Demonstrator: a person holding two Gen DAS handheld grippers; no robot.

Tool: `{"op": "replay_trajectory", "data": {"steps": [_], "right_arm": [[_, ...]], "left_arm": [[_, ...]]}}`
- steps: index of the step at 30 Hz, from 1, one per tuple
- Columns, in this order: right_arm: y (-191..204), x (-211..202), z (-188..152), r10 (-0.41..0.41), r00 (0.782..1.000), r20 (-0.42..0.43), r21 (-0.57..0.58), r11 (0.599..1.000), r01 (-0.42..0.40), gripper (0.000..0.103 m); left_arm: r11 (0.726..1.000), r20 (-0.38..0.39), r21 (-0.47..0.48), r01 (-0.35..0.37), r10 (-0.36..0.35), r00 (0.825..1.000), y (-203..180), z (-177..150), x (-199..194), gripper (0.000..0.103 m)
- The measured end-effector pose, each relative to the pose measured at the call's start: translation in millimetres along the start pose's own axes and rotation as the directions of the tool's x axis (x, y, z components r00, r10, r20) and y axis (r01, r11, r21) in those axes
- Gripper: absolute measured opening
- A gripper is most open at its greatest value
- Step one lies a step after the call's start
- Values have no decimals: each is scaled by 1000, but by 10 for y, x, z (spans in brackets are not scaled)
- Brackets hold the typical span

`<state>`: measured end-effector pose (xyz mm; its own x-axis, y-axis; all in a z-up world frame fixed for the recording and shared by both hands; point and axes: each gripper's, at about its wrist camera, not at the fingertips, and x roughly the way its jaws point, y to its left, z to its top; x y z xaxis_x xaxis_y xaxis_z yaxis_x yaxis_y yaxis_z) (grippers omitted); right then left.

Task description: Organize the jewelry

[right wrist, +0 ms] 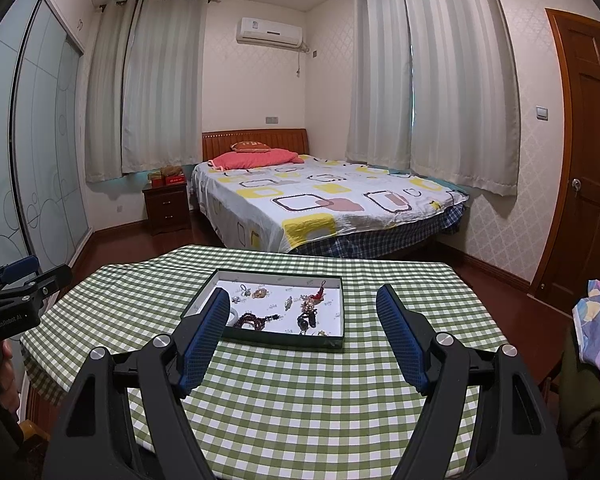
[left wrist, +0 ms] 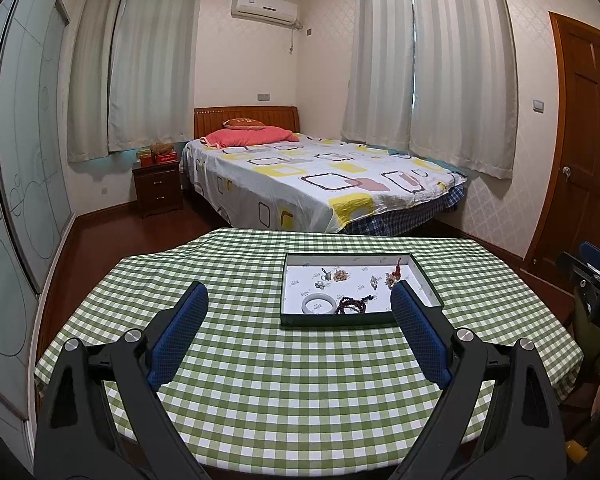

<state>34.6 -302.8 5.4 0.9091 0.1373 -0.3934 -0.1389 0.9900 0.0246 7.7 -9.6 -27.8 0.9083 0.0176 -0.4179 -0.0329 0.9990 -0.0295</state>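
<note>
Jewelry [right wrist: 284,310] lies loose inside tray [left wrist: 428,282] near bench far edge; this fits both sorted and unsorted stages. Left tongs [left wrist: 299,298] and right tongs [right wrist: 303,300] are spread, holding nothing

1. The left tongs [left wrist: 298,294] hang spread wide above the counter [left wrist: 260,392], holding nothing.
2. A shallow tray [left wrist: 428,286] lies flat on the checked cloth, just beyond the blue fingertips [left wrist: 404,296].
3. Inside it sit a pale bangle [left wrist: 319,303], a dark bead bracelet [left wrist: 352,305] and several small trinkets.
4. The other tongs [left wrist: 588,276] show at the right edge.
</note>
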Motion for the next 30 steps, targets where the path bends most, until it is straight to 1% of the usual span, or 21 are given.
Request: {"op": "replay_trajectory", "data": {"steps": [29,30], "right_arm": [[21,-4,4,-1,1000,-1,0,1000,1,73],[21,-3,5,0,1000,-2,0,1000,0,73]], "left_arm": [[1000,23,-17,-6,7,1000,-15,15,-38,90],[1000,23,-15,-13,13,1000,-22,16,-33,92]]}}
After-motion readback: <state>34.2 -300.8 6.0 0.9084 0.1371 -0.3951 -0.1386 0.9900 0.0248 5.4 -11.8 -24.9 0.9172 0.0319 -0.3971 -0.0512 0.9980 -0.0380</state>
